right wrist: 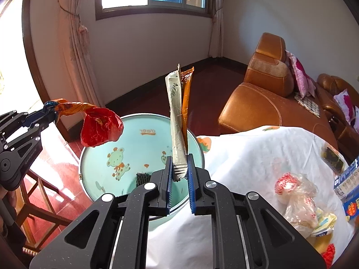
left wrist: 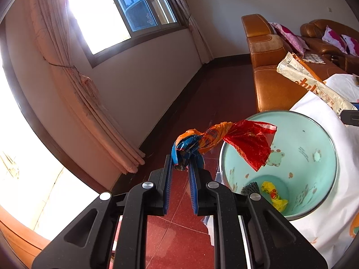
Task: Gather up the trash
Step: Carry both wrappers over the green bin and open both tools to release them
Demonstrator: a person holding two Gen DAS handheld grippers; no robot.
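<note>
My left gripper (left wrist: pixel 182 162) is shut on a crumpled red, orange and blue wrapper (left wrist: pixel 226 137), whose red end hangs over the rim of the mint-green trash bin (left wrist: pixel 314 134). It also shows in the right wrist view (right wrist: pixel 94 121), held by the left gripper (right wrist: pixel 50 112). My right gripper (right wrist: pixel 179 168) is shut on a long beige and orange wrapper (right wrist: pixel 177 116), held upright above the bin (right wrist: pixel 139 132). That wrapper also shows in the left wrist view (left wrist: pixel 311 83). A yellow wrapper (left wrist: pixel 274 195) and a dark ridged piece (left wrist: pixel 251 188) lie in the bin.
The bin stands beside a table under a white cloth (right wrist: pixel 246 157), which carries clear plastic bags (right wrist: pixel 298 197), a blue box (right wrist: pixel 347 183) and other litter. An orange leather sofa (right wrist: pixel 264 96) stands behind. A wooden stool (right wrist: pixel 38 201) is on the red tile floor at the left.
</note>
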